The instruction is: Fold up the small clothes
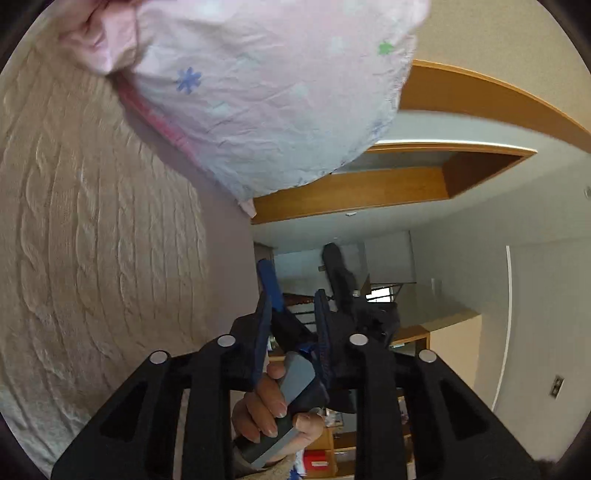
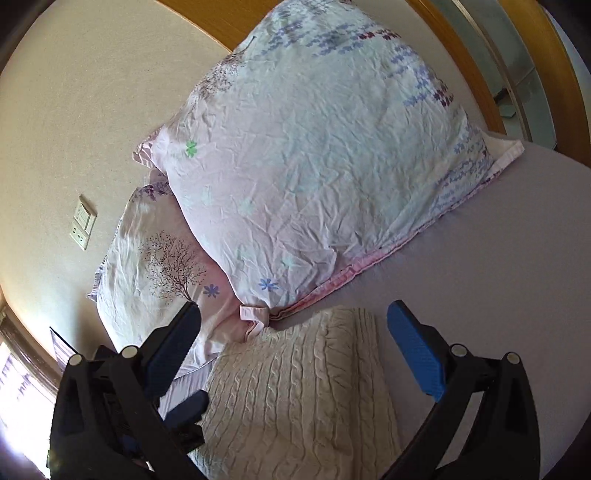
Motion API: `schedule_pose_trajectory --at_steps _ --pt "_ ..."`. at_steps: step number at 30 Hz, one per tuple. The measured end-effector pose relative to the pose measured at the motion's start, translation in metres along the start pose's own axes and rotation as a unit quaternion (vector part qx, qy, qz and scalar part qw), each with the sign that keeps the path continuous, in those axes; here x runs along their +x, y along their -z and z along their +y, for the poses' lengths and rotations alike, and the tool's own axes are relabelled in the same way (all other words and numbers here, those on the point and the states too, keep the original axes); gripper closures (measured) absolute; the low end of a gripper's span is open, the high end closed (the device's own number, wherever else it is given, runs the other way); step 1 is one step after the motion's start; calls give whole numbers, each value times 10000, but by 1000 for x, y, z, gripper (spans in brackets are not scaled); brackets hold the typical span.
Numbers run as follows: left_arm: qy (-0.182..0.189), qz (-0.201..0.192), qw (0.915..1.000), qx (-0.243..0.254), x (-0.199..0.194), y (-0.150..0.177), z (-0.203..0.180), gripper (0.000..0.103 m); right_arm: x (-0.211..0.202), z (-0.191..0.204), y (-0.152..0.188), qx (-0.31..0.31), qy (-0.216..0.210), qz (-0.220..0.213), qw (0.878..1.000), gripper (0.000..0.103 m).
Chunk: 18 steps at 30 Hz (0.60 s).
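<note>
A cream cable-knit sweater (image 2: 295,391) lies folded on the grey bed sheet (image 2: 498,266); it fills the left of the left wrist view (image 1: 92,240). My right gripper (image 2: 291,328) is open and empty, its blue pads (image 2: 417,350) spread above the sweater's far end. My left gripper (image 1: 291,314) has its jaws a narrow gap apart with nothing between them, beside the sweater's edge. Beyond it I see the other hand-held gripper (image 1: 340,280) and the person's hand (image 1: 273,402). In the right wrist view a dark blue finger (image 2: 188,406) shows at the sweater's left edge.
A big pink flowered pillow (image 2: 314,166) lies just beyond the sweater, also in the left wrist view (image 1: 266,92). A second pillow with a tree print (image 2: 155,266) lies to its left. Wooden headboard (image 2: 207,18), wall with sockets (image 2: 83,225).
</note>
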<state>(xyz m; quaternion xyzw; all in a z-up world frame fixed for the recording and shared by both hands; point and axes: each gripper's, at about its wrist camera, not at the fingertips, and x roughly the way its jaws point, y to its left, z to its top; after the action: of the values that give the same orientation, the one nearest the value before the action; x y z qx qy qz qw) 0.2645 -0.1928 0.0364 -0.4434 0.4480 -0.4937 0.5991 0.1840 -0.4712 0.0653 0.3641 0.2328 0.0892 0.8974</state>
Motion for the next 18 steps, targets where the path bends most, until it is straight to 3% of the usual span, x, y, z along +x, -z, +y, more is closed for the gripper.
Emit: schedule_pose_trajectory --at_steps 2,4,6,8,10,16,17,18 --pt "-403 -528 9966 480 -36 -1 -17 29 6 -3 1 68 32 284 9996 2" --pt "-1187 -985 9853 737 -73 -4 -23 26 19 -6 4 108 192 748 9970 2" --pt "-2213 -1204 9644 810 -99 -5 -18 23 35 -11 10 190 300 1287 9910 2" --pt "-2876 -1227 9470 737 -111 -9 -4 22 50 -16 19 307 376 1726 9838 2" --pt "-3074 -1036 9443 557 -118 -4 18 22 59 -19 27 334 397 2002 9784 2" --pt "-2901 -460 9551 380 -87 4 54 22 71 -21 39 242 486 2240 9731 7" --pt "-2894 -504 9547 476 -83 5 53 22 71 -20 40 203 463 2218 9738 13" --pt "-2930 -525 9531 550 -79 5 52 22 74 -20 43 242 372 2332 9714 42"
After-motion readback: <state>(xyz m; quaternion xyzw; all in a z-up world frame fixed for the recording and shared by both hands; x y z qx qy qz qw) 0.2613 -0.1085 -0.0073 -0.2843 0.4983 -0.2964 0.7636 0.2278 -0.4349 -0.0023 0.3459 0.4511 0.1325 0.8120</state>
